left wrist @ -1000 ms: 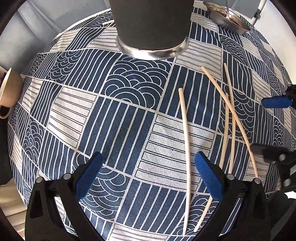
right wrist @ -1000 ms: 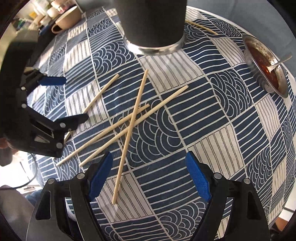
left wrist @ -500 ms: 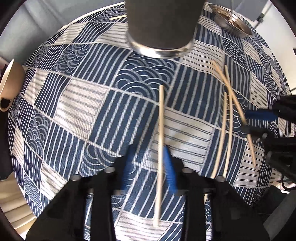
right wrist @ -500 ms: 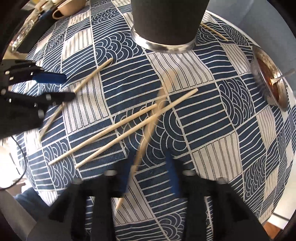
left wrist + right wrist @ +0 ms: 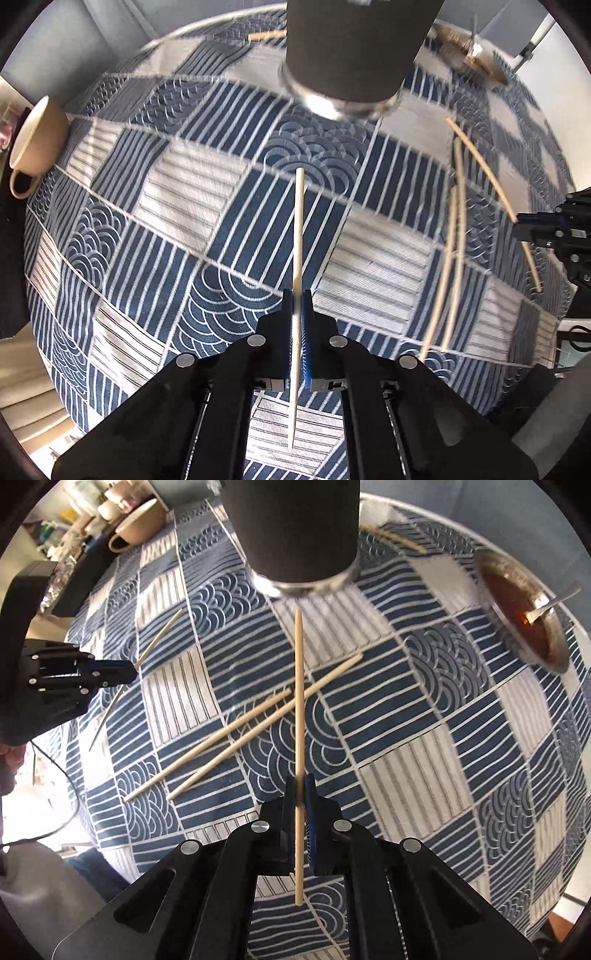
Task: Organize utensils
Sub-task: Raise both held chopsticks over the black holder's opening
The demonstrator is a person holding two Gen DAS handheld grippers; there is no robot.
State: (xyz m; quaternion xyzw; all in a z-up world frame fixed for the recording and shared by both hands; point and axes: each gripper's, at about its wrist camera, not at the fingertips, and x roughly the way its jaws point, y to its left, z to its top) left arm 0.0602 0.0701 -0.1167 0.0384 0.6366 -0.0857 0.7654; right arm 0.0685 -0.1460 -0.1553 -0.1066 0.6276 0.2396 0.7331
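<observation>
left gripper (image 5: 297,306) fingers clamped on a pale wooden chopstick (image 5: 298,236), pointing toward the dark cylindrical holder with metal base (image 5: 351,55). right gripper (image 5: 301,794) fingers clamped on a tan wooden chopstick (image 5: 299,686), same heading. both sticks look raised above the blue patterned tablecloth (image 5: 424,738), hard to confirm. two loose chopsticks (image 5: 236,738) lie crossed under the right one.

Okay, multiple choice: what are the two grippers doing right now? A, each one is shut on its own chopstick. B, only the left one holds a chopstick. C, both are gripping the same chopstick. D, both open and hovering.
A: the left gripper is shut on a pale chopstick, and the right gripper is shut on a tan chopstick.
</observation>
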